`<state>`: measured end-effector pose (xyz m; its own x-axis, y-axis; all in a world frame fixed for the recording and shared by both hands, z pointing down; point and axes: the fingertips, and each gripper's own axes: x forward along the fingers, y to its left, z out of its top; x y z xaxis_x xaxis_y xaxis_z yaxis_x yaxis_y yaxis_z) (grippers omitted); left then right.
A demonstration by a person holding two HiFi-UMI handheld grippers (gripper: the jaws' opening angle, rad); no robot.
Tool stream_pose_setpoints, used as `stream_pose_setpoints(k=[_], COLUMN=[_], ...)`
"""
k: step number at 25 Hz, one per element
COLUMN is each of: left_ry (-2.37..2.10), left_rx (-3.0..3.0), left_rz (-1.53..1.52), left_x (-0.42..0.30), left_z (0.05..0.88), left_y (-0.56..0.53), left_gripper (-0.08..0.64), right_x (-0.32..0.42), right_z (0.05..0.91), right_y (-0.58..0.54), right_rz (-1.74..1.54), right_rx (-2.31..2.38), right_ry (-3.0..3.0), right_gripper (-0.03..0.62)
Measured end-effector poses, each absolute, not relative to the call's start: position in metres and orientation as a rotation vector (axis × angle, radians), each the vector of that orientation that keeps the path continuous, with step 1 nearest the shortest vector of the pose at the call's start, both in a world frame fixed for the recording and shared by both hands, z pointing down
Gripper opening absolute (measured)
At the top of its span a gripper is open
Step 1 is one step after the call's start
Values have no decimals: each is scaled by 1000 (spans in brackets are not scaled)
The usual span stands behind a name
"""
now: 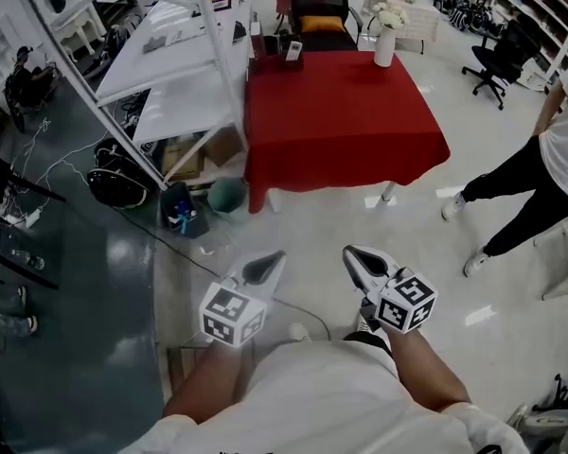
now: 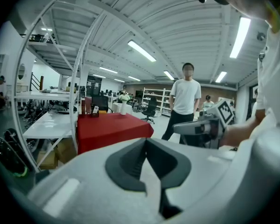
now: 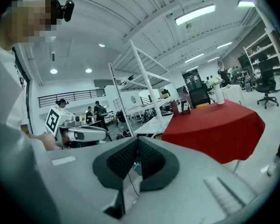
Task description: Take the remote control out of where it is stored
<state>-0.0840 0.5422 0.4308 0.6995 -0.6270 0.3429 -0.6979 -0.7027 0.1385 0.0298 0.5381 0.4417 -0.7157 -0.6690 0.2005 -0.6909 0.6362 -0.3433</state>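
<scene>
Left tool [image 1: 265, 265]: jaws closed together with nothing between them, held low over the floor just in front of the wearer, well apart from the counter
Right tool [image 1: 358, 256]: jaws pressed shut and empty, beside the left tool, pointing towards the counter
Remote control [image 1: 293, 50]: pale, standing upright in a dark holder [image 1: 286, 65] at the far left corner of the counter, with neither tool near it
Counter [image 1: 341, 121]: covered by a red cloth that hangs over its edges, its middle and near edge bare
Vase [image 1: 385, 47]: white, with pale flowers, upright at the far edge towards the right corner
Chair [image 1: 322, 8]: black with an orange cushion, just behind the far edge
Shelving rack [image 1: 185, 55]: white, along the counter's left edge
Bystander [image 1: 540, 178]: stands on the floor beyond the right edge
</scene>
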Motion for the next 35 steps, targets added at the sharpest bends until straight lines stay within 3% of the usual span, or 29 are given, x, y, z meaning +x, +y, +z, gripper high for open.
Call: stream_pose_setpoints(k=[20,35], left_ry=[-1130,-1186], left_rx=[2592,2580], left_rz=[353,366], left_x=[-112,-85], left_z=[441,433], left_y=[517,391], left_gripper=[2,2], right_x=[2,28], right_z=[446,435], right_y=[500,366], right_rz=[605,568], right_rx=[1109,1071], right_ry=[-2799,-2854], right_gripper=[3,3])
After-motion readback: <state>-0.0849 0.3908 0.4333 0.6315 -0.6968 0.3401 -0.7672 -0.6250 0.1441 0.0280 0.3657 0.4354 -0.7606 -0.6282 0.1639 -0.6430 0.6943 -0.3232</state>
